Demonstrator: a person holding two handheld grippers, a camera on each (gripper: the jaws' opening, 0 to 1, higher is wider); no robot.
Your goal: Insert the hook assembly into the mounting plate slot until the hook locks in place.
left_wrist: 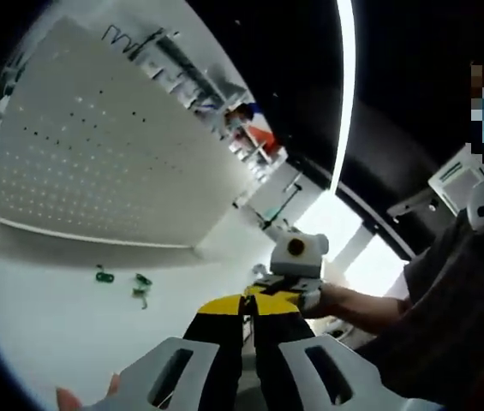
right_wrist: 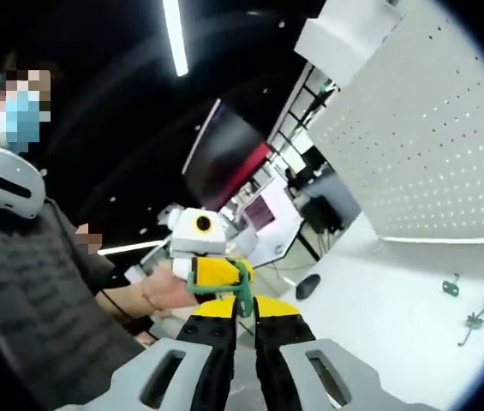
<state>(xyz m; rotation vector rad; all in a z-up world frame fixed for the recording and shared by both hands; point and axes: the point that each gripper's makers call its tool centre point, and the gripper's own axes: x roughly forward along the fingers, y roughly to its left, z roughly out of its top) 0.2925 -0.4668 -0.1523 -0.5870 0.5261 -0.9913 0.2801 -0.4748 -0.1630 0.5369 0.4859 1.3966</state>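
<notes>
The white perforated mounting plate (left_wrist: 96, 163) (right_wrist: 430, 154) stands upright on the white table. My two grippers meet tip to tip in the air, away from the plate. My right gripper (right_wrist: 245, 310) is shut on a small green hook piece (right_wrist: 242, 289), which sticks up out of its yellow-tipped jaws. My left gripper (left_wrist: 243, 301) has its jaws shut to a thin slit; what lies between them is hidden. In the right gripper view, the left gripper (right_wrist: 216, 270) touches the green piece. In the left gripper view, the right gripper (left_wrist: 286, 295) comes in from the right, held by a hand.
Two loose green hooks (left_wrist: 104, 276) (left_wrist: 141, 289) lie on the table (left_wrist: 44, 325) before the plate, also seen as hooks (right_wrist: 451, 287) (right_wrist: 477, 318). The person's body (left_wrist: 456, 317) is close on one side. Shelves and a dark screen (right_wrist: 224, 163) stand behind.
</notes>
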